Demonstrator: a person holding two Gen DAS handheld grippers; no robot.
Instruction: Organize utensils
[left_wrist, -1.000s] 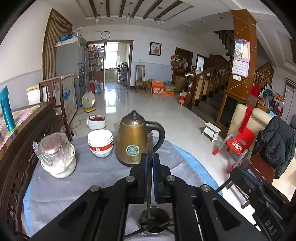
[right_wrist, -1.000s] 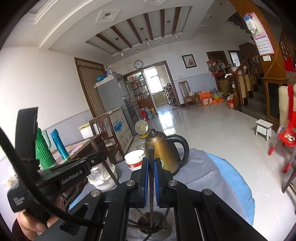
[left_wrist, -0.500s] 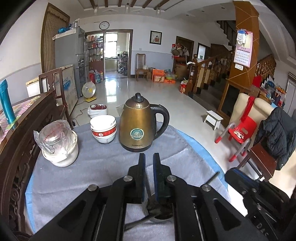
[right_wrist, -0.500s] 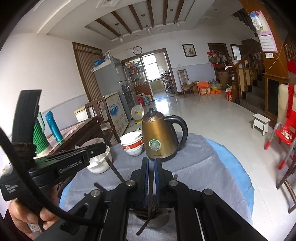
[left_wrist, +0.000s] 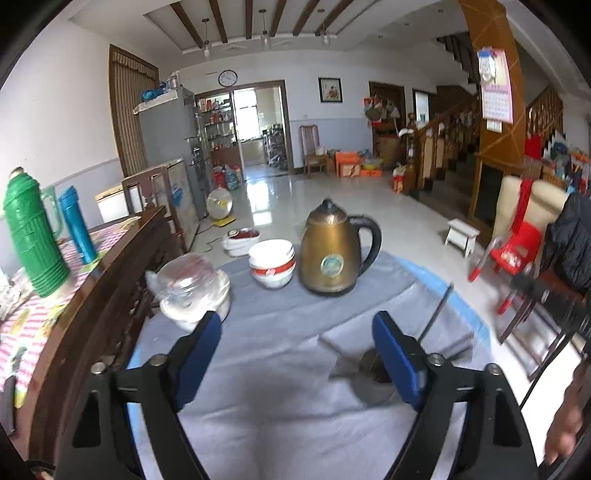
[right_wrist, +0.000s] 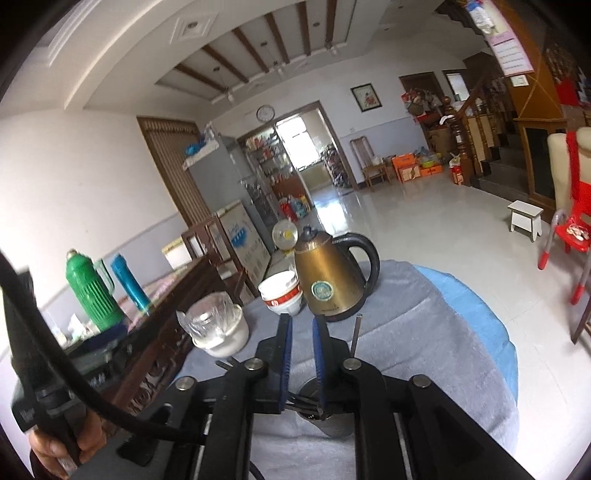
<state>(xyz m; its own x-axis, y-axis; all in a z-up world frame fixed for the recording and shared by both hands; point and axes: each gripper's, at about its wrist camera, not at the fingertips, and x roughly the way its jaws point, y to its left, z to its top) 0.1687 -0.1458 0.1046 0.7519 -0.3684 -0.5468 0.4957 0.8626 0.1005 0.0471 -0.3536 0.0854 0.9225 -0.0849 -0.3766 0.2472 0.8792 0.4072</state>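
A metal utensil cup (left_wrist: 371, 376) stands on the grey cloth and holds several dark utensils; one long handle (left_wrist: 436, 312) leans out to the right. My left gripper (left_wrist: 295, 339) is wide open and empty, above and to the left of the cup. In the right wrist view the cup (right_wrist: 325, 413) sits just under my right gripper (right_wrist: 301, 328), with utensil handles (right_wrist: 356, 334) sticking up beside it. The right jaws stand slightly apart with nothing between them.
A brass kettle (left_wrist: 332, 251), stacked white bowls (left_wrist: 272, 264) and a wrapped glass jar in a white bowl (left_wrist: 192, 291) stand at the back of the round table (left_wrist: 258, 406). A dark wooden cabinet (left_wrist: 110, 280) with green and blue flasks is at the left.
Both grippers let go of the utensils they lowered into the cup. The left gripper opened wide and drew back to the left. The right gripper opened slightly and rose.
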